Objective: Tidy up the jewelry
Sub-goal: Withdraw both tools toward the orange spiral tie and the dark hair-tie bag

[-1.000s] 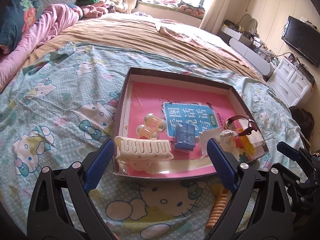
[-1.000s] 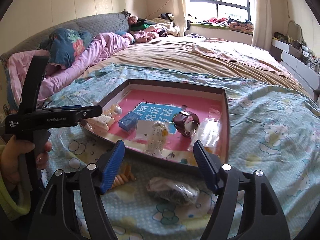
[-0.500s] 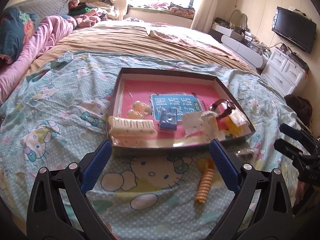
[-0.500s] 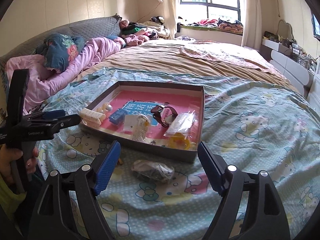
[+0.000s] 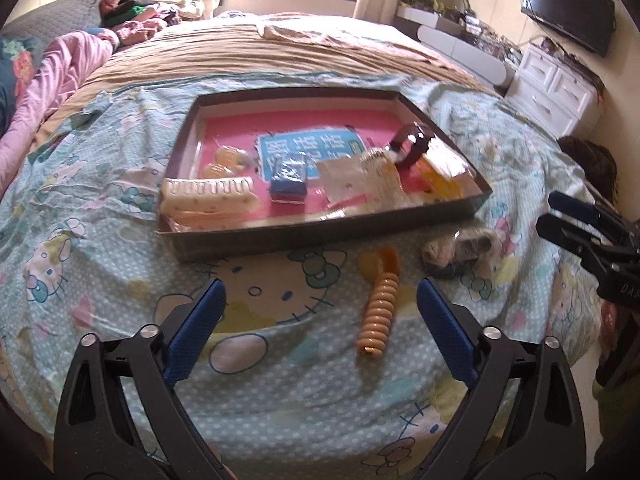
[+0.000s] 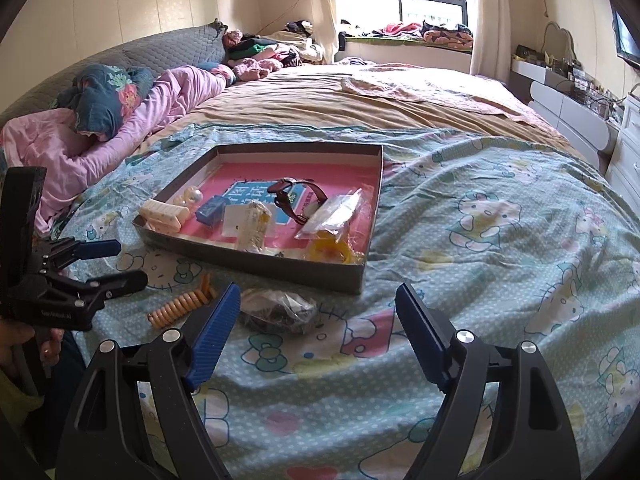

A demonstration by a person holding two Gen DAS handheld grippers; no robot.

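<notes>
- While both claws hang empty over the bedspread point(image 5: 100, 240), two pieces lie outside the tray point(image 5: 320, 240): orange spiral tie point(image 5: 378, 308) at its six o'clock, bagged jewelry point(image 6: 280, 310) at five.
- Left gripper point(image 5: 320, 320): wide, lately narrowing, nothing between.
- Right gripper point(image 6: 318, 328): wide, empty.
- Risk: soft cloth may bunch under the pads; slick bag may slip.

Tray on my bed, two strays before it

From my left wrist view the tray point(image 5: 448, 216) sits at twelve o'clock holding a hair claw point(image 5: 208, 200), small box point(image 5: 289, 184) and watch point(image 5: 412, 144); a spiral hair tie point(image 5: 380, 304) at one o'clock and a plastic pouch point(image 5: 460, 252) at two lie on the bedspread point(image 5: 100, 280).
</notes>
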